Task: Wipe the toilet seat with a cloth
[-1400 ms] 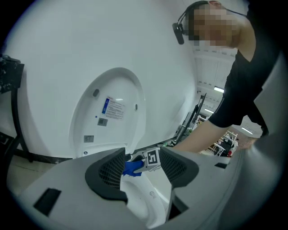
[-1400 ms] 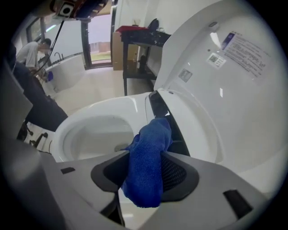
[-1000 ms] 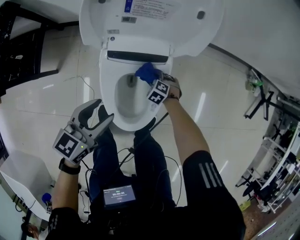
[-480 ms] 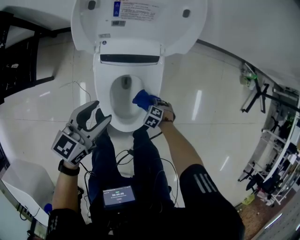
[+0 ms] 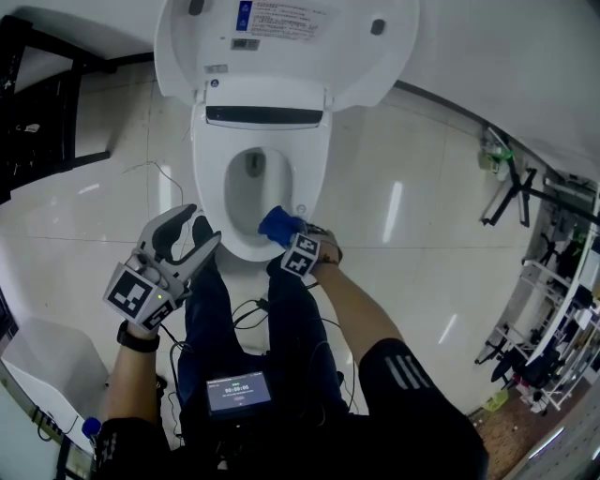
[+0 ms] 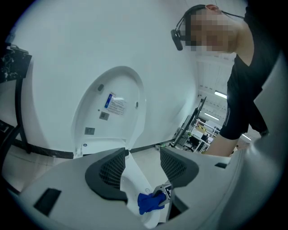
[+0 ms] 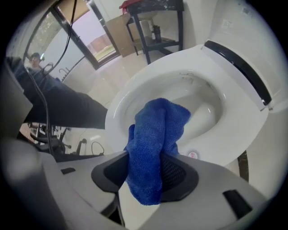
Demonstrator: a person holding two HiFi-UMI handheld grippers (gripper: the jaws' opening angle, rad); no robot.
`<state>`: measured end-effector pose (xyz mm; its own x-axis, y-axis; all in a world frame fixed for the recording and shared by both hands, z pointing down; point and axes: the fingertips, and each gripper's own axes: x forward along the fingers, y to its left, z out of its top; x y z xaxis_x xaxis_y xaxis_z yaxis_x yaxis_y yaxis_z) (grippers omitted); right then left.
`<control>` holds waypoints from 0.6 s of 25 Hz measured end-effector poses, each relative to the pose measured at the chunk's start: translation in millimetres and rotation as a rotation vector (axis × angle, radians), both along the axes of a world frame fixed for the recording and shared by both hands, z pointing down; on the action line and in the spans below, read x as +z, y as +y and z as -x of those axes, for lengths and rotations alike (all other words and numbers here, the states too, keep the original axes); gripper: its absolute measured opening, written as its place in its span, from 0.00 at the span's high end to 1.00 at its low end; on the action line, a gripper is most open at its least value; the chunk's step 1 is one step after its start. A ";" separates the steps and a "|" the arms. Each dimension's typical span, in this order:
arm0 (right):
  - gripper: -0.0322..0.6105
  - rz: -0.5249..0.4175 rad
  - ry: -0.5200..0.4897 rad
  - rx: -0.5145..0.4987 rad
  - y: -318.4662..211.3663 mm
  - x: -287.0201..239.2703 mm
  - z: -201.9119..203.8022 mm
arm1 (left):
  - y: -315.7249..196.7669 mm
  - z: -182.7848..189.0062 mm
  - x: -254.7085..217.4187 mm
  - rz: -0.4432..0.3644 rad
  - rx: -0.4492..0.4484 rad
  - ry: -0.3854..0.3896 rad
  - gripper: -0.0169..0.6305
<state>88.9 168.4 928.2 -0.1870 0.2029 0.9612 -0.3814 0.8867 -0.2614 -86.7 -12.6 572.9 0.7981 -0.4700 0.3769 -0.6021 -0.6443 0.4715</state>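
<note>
Head view: a blue cloth (image 5: pixel 278 225) is held at the toilet seat's (image 5: pixel 314 178) front right edge by the right gripper (image 5: pixel 287 236). Left gripper view: the left gripper (image 6: pixel 143 168) is seen with jaws apart, empty. Right gripper view: the cloth is clamped between the jaws.

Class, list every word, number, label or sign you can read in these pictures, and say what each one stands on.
Nothing here can be quoted with certainty.
Blue-and-white label on the raised toilet lid: print too small to read.
Small grey sticker below it: blurred.
Screen at the person's chest: digits too blurred to read.
Round sticker on the toilet seat: unreadable.
</note>
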 end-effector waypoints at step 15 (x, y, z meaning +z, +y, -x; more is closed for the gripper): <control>0.64 -0.397 -0.319 0.430 -269.9 -69.7 114.6 | -8.8 45.8 -10.5 -0.011 -0.063 0.014 0.60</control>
<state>-25.8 -101.5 858.5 -0.4600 -0.3113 0.8315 -0.6806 0.7250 -0.1051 -132.5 -21.4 562.4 0.7721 -0.5234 0.3606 -0.6349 -0.6106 0.4733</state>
